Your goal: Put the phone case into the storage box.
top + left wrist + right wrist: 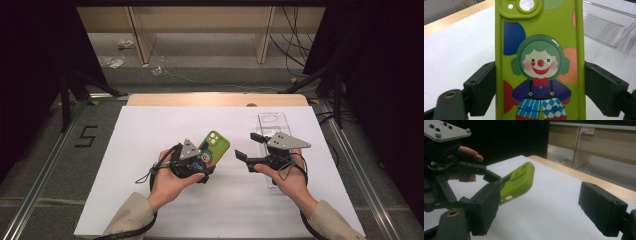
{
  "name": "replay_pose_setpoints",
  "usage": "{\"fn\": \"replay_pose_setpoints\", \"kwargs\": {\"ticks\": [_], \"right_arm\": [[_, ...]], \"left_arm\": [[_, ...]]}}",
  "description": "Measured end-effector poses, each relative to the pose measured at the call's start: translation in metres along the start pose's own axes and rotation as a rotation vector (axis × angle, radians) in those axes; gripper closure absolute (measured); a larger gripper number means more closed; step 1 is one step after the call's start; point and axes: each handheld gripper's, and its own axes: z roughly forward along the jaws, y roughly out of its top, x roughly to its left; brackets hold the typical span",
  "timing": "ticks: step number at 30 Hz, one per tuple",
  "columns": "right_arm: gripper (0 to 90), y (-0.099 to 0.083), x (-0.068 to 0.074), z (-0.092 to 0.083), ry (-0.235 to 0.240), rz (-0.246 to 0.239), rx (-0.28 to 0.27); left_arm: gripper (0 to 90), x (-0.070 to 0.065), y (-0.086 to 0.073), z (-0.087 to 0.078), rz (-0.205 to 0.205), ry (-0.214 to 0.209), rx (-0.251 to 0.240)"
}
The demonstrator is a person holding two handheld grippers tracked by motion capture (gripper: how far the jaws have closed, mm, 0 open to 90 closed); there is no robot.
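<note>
Fingers of L gripper (204, 167) clamp green phone case (214, 148); R gripper (246, 146) fingers spread, nothing between.

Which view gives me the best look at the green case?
The left gripper view: the case faces the camera, clown print sharp, held between the tongs. The high view shows it small and partly covered. The right gripper view shows it obliquely, its rim and camera holes.

Even overhead light falls on the white table (150, 150), which reads bright but not blown out, while dark curtains at both sides of the high view sink to near black. Shadows under the hands are soft and short. The high view is slightly soft; the phone case (539, 62) is sharp up close, with faint glare on the clear tray (606, 27).
</note>
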Motion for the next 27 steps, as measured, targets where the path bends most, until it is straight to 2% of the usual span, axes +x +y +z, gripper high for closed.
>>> {"fn": "replay_pose_setpoints", "kwargs": {"ticks": [27], "right_arm": [[19.6,0.008,0.005,0.019,0.017,0.005,0.004]], "left_arm": [[16.4,-0.017,0.002,0.003,0.028,-0.030,-0.006]]}}
